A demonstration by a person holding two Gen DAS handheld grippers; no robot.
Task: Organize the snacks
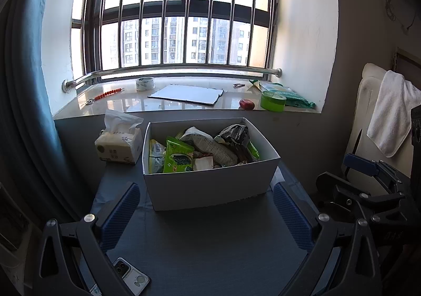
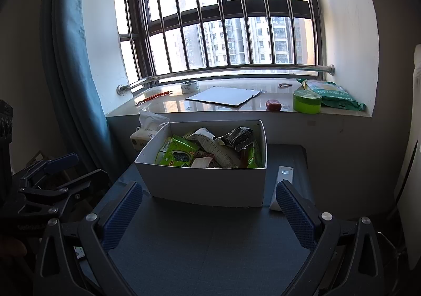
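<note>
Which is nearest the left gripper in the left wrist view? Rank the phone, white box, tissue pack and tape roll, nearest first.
From the left gripper:
1. Phone, on the table by the left finger, at the bottom edge.
2. White box, straight ahead on the table.
3. Tissue pack, beyond, left of the box.
4. Tape roll, far back on the windowsill.

Light source: daylight was admitted through the barred window [image 1: 181,33], overexposed in its upper panes.
Glare: reflections were cast on the glossy sill [image 1: 168,105].
Shadow: the table [image 1: 210,243] and lower frame were left dim.
Distortion: strong fisheye bending and dark vignetting were seen at the edges.
</note>
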